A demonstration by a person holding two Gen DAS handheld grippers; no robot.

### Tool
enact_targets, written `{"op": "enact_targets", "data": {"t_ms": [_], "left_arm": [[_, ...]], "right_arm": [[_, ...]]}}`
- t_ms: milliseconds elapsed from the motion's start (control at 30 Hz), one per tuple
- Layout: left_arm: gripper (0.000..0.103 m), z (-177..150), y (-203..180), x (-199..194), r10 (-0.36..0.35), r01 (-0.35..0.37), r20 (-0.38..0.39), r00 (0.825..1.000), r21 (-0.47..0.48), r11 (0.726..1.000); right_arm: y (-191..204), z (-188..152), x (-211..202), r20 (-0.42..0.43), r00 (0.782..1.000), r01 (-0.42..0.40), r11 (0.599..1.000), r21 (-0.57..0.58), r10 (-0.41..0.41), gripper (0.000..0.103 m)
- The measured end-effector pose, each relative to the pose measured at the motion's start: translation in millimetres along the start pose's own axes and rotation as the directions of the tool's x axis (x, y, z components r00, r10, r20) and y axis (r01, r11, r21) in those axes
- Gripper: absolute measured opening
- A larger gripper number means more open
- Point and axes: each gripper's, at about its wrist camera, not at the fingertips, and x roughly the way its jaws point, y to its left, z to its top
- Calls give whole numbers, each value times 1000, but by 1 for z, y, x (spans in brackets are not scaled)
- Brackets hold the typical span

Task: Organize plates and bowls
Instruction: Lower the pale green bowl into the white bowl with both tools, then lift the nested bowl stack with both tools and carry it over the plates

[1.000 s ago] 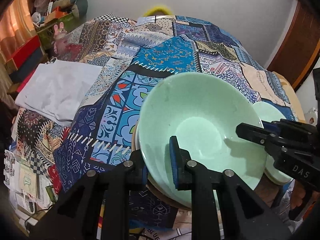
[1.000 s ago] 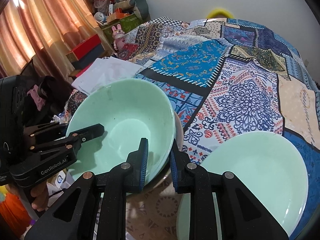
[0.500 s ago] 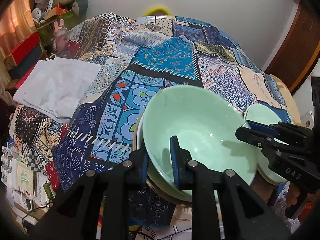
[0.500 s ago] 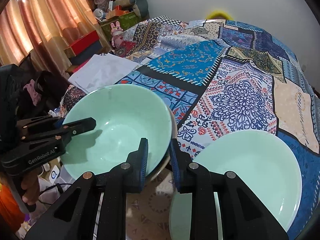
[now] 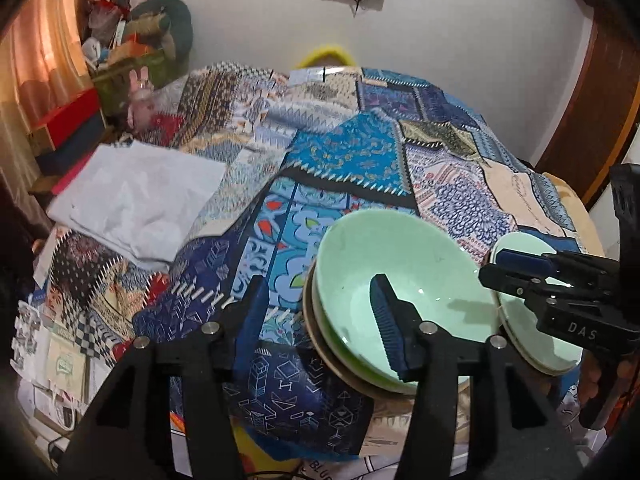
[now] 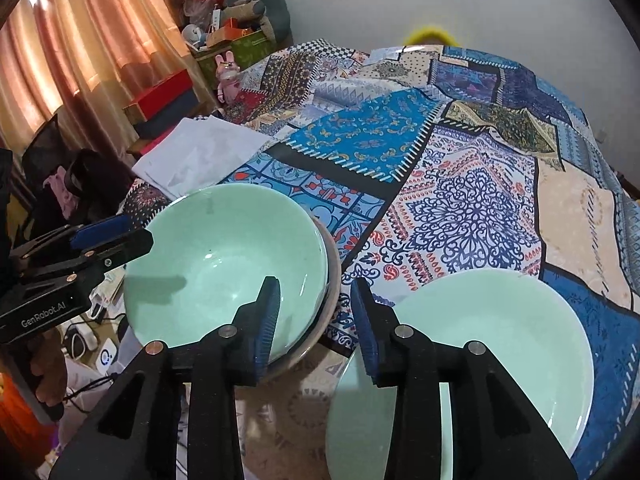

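Note:
A mint-green bowl [image 5: 420, 272] [image 6: 224, 248] sits nested on top of a stack of bowls at the near edge of the patchwork-covered table [image 5: 360, 152]. My left gripper [image 5: 320, 312] is open and straddles the bowl's left rim, one finger inside and one outside. Across the opposite rim, my right gripper [image 6: 316, 308] is open in the same way. Each gripper also shows in the other's view: the right gripper [image 5: 496, 268], the left gripper [image 6: 124, 234]. A mint-green plate [image 6: 480, 340] [image 5: 528, 320] lies flat just right of the stack.
A folded white cloth [image 5: 136, 200] [image 6: 200, 156] lies on the table's left side. Boxes, toys and a curtain [image 6: 80, 60] crowd the floor beyond the left edge. A yellow object [image 5: 326, 54] peeks over the far edge. The wall is close behind.
The bowl came down level onto the stack. Both grippers, shut on its rim a second ago, have opened and let it go.

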Motion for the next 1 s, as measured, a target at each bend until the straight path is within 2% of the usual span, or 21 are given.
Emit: {"op": "enact_targets", "data": {"t_ms": [300,600,767,900,1000], "left_arm": [[53,-14,13,31,-61,55,-101,993,-67,996],[54,-27,20,55,-156,134,-171,973,-133,982],[52,-29,13,60,-148,128,-169,974,-122,984],[50,-30,13,60,-163,141,-164,973,-136,981],[44,-30,10,58,-167,146,-159,973,-137,980]], "right_arm": [[-2,-1,17,-48,999,-13,1000,20,14,39],[2,-3,30,-87,995,-48,998,36,51,40],[7,-6,39,-118,991,-65,997,36,69,40],[11,-6,40,-112,992,-51,998,24,53,41],[12,-6,42,-108,993,-37,999,19,38,40]]}}
